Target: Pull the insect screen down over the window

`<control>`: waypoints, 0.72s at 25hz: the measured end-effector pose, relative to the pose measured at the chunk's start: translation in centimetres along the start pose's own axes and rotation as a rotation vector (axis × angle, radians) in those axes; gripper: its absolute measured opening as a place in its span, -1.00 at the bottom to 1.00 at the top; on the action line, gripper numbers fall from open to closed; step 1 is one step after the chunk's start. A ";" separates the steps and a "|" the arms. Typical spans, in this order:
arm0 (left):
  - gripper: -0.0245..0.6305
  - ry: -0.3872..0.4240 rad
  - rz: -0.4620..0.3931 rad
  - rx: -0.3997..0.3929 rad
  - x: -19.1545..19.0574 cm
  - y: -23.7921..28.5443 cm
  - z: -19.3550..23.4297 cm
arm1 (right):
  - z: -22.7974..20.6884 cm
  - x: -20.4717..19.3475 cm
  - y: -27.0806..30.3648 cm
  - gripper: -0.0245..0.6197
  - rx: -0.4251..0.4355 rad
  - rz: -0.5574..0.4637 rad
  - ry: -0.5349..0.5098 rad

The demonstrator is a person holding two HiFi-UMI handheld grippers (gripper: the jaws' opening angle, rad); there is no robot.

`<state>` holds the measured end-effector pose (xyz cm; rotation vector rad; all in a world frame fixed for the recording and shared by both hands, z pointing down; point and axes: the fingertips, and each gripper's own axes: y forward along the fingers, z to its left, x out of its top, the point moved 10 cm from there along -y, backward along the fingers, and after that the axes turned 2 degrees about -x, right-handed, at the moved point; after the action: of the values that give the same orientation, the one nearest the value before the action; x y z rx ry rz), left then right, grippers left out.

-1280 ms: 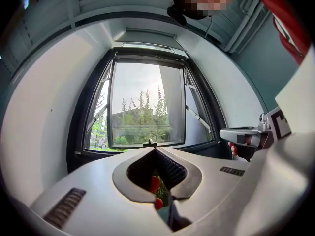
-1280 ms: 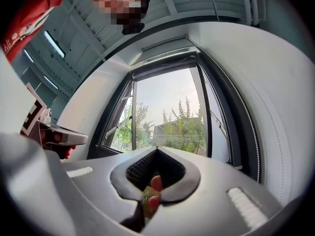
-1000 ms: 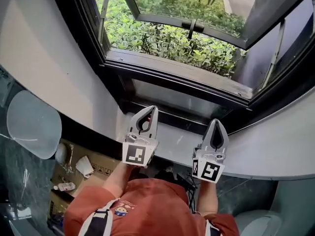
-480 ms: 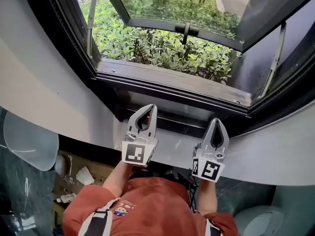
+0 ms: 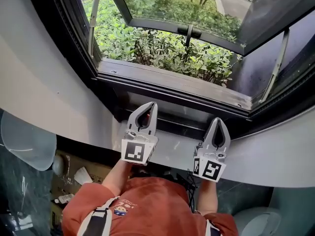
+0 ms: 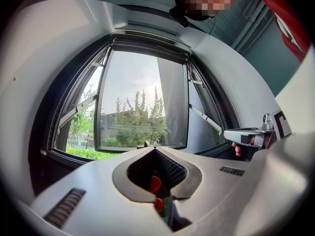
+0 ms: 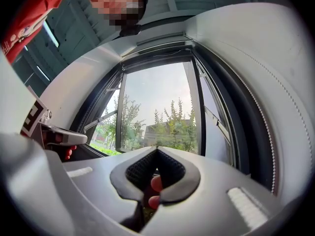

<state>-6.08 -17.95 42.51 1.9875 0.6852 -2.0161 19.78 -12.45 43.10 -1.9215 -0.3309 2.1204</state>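
The black-framed window (image 5: 172, 90) stands open, its glass sash (image 5: 197, 9) swung outward over green bushes. Nothing hangs across the opening; in the left gripper view the frame's top rail (image 6: 147, 36) runs above clear sky. My left gripper (image 5: 148, 107) and right gripper (image 5: 218, 122) are side by side over the white inner sill (image 5: 170, 149), pointing at the lower frame and short of it. Both are shut with nothing between their jaws, as the left gripper (image 6: 150, 149) and right gripper (image 7: 157, 149) show in their own views.
The sash handle (image 5: 189, 32) sits mid-way on its lower rail, with metal stays (image 5: 278, 63) at the sides. A curved white wall ledge (image 5: 280, 156) flanks the window. Below left are a cardboard box (image 5: 74, 168) and a pale round object (image 5: 24, 136).
Both grippers and the head have edged slightly nearer the window, so the lower frame sits a little closer in view. The jaws have stayed shut.
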 end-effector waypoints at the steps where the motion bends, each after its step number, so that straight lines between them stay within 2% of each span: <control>1: -0.91 -0.001 -0.001 -0.001 0.1 -0.1 0.0 | 0.0 0.1 -0.1 -0.90 -0.002 -0.001 0.002; 10: -0.91 0.015 -0.024 -0.002 1.1 -0.5 0.6 | 0.3 1.2 0.3 -0.90 0.005 -0.037 -0.010; 18: -0.91 0.044 -0.081 0.004 3.7 -0.1 1.8 | -0.1 4.3 1.9 -0.90 0.019 -0.138 -0.058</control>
<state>-7.93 -18.12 38.81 2.0431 0.7844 -2.0252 19.36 -12.81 38.47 -1.7747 -0.4396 2.0853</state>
